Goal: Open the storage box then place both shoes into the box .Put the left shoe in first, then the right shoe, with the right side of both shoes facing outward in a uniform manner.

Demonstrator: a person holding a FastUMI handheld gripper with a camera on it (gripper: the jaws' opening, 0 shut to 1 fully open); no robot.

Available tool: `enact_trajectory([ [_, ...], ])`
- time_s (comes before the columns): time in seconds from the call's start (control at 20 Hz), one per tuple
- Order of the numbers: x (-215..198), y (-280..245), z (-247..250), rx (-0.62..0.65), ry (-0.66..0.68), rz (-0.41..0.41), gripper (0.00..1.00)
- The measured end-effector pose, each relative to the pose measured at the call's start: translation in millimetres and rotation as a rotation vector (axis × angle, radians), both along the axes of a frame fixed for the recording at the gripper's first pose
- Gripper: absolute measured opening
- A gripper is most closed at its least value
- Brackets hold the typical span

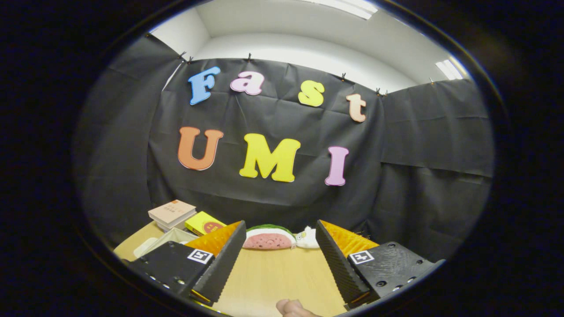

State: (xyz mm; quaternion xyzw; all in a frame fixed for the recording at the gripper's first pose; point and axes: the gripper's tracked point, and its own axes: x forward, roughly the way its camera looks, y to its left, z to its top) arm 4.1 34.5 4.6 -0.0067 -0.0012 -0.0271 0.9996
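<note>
- Books (172,213) lie stacked at the far left of the wooden table (273,277), close to the black cloth wall.
- Just right of the stack sits a small yellow box (203,223), tilted, with a round red mark on its face.
- Nearer, and partly hidden behind the left finger, lies a pale tray-like container (164,240) with a raised rim. It may be the storage box or its lid, but too little of it shows to tell, or to say whether it is open.
- The gripper (280,257) has its fingers wide apart with nothing between them except bare table.
- Beyond the fingers, against the cloth, rests a watermelon-slice plush (269,238), with a small white plush toy (306,237) touching its right end.
- At the very near edge, between the fingers, a fingertip of the person's hand (293,308) pokes in.
- Neither shoe can be placed from here, so how far the task has got cannot be judged.
- Whatever step is in hand, doing it well seems to call for tilting the gripper down so the table and the pale container come fully into sight before committing to any grasp.
- Keeping the fingers spread until they straddle the target should avoid nudging it.
- An approach along the left side should pass clear of the books and the yellow box.
</note>
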Motion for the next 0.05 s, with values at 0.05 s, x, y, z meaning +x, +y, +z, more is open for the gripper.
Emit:
enact_trajectory([
  [0.05, 0.3, 2.5, 0.1, -0.002, 0.003, 0.005, 0.96],
])
